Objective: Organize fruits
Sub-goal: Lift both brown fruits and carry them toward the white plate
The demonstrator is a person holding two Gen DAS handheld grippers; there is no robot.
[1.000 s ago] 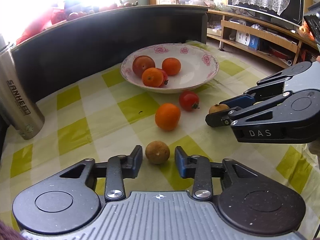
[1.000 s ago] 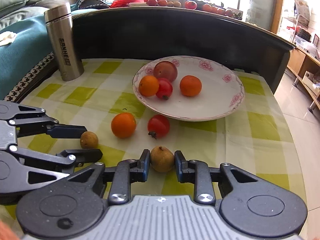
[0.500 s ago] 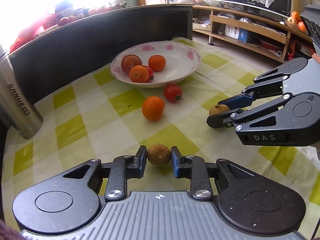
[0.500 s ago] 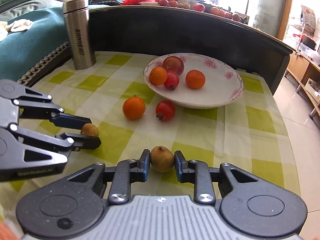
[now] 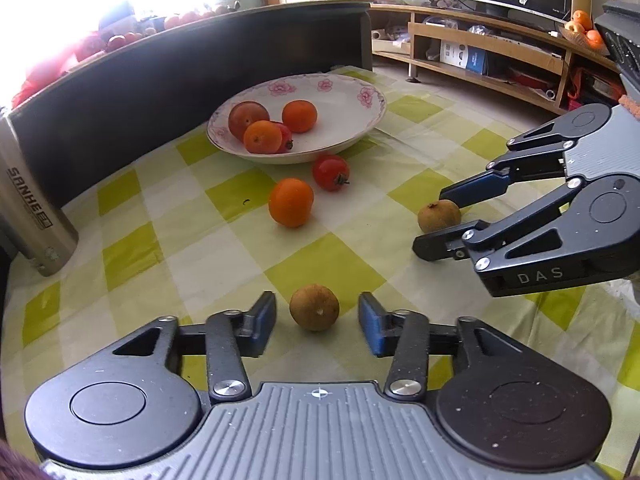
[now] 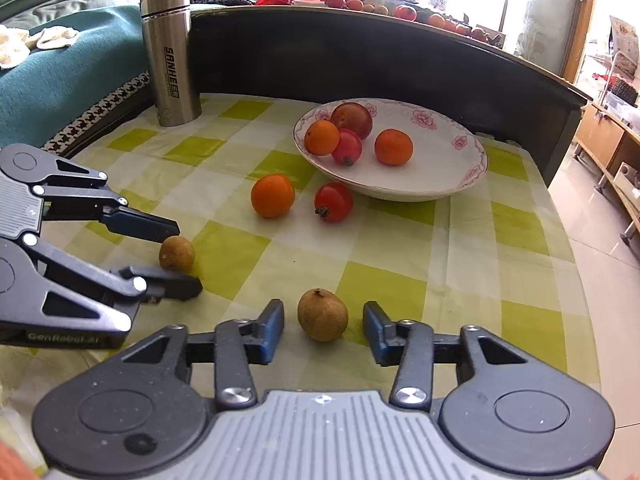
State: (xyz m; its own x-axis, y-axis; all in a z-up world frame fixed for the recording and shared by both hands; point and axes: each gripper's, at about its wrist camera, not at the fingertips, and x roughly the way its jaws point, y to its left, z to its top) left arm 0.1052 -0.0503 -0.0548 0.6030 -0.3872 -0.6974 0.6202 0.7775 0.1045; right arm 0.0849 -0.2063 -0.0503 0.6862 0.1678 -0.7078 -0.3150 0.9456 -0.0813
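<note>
A round brown fruit point(image 5: 314, 307) lies on the checked cloth between the spread fingers of my left gripper point(image 5: 317, 318), which is open and not touching it. A second brown fruit point(image 6: 322, 314) lies between the parted fingers of my right gripper point(image 6: 323, 330), also open. Each gripper shows in the other's view: the right gripper point(image 5: 440, 222) around its brown fruit point(image 5: 439, 216), the left gripper point(image 6: 182, 254) around its brown fruit point(image 6: 176, 253). An orange point(image 5: 291, 202) and a red tomato point(image 5: 330, 166) rest in front of the flowered bowl point(image 5: 360, 120).
The bowl holds two oranges, a dark red fruit and a small red one. A steel flask point(image 6: 171, 56) stands at the far left of the table. A dark curved wall point(image 6: 360, 48) backs the table. The floor drops off to the right point(image 6: 592, 216).
Both grippers were shut on their brown fruits half a second ago; both have opened, and the fruits now lie free on the cloth. Both grippers have pulled back from the bowl.
</note>
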